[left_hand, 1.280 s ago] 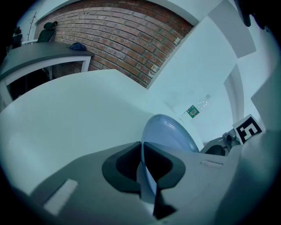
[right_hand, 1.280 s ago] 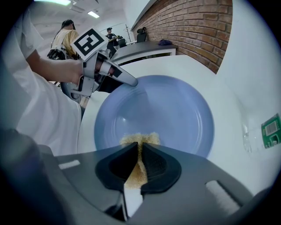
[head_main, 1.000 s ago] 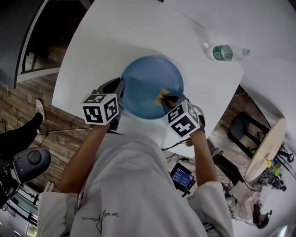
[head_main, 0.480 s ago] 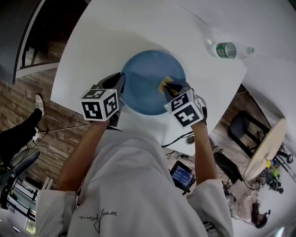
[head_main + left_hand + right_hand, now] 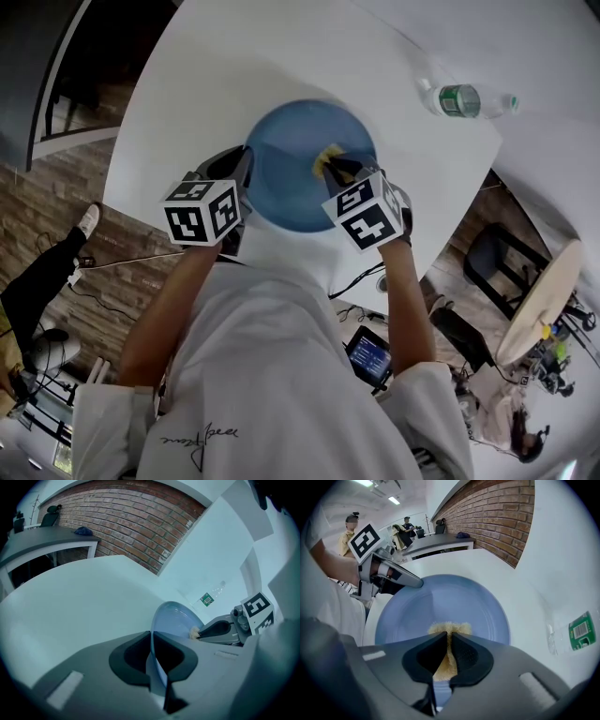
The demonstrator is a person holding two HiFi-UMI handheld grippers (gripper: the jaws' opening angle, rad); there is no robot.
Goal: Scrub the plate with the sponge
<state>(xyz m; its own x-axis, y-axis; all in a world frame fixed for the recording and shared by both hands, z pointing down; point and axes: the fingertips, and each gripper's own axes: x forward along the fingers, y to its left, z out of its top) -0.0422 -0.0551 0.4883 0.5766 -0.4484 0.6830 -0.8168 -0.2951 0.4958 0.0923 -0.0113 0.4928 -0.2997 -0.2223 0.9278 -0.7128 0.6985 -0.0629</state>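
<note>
On the white table (image 5: 206,75) sits the blue plate (image 5: 291,141), its near rim pinched by the left gripper (image 5: 246,174). The right gripper (image 5: 336,169), clenched on the yellow sponge (image 5: 325,160), is scrubbing the plate's right part. The next stroke probably needs steady pressure across the centre. Half a second ago the sponge was slightly further right.

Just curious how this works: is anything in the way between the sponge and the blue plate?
Nothing visible. The right gripper pinches the sponge, which appears to press on the plate. The left gripper clamps its rim, off to the side.
</note>
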